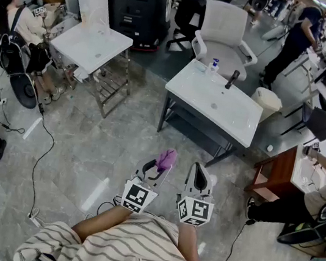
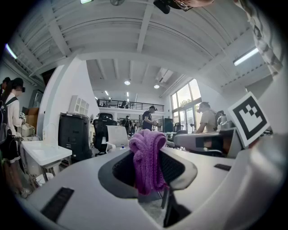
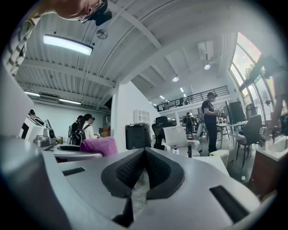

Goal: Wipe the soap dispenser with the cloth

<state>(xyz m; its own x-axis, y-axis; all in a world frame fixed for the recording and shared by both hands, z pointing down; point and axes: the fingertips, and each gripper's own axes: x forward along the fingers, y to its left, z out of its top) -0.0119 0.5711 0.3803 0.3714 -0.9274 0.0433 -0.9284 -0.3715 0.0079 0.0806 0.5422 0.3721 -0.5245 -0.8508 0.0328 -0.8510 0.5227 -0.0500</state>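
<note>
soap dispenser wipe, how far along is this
Done: the cloth is clamped in the left tongs. In hand: the right tongs are shut and empty; both are over the floor, short of the sink. Left: reaching the soap dispenser at the sink's far edge and wiping it; no wiping has begun.

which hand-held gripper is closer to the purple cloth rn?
Left. The left hand-held gripper is shut on the purple cloth, which sticks out past its jaws. The right hand-held gripper is alongside, jaws shut and empty, apart from the cloth.
</note>
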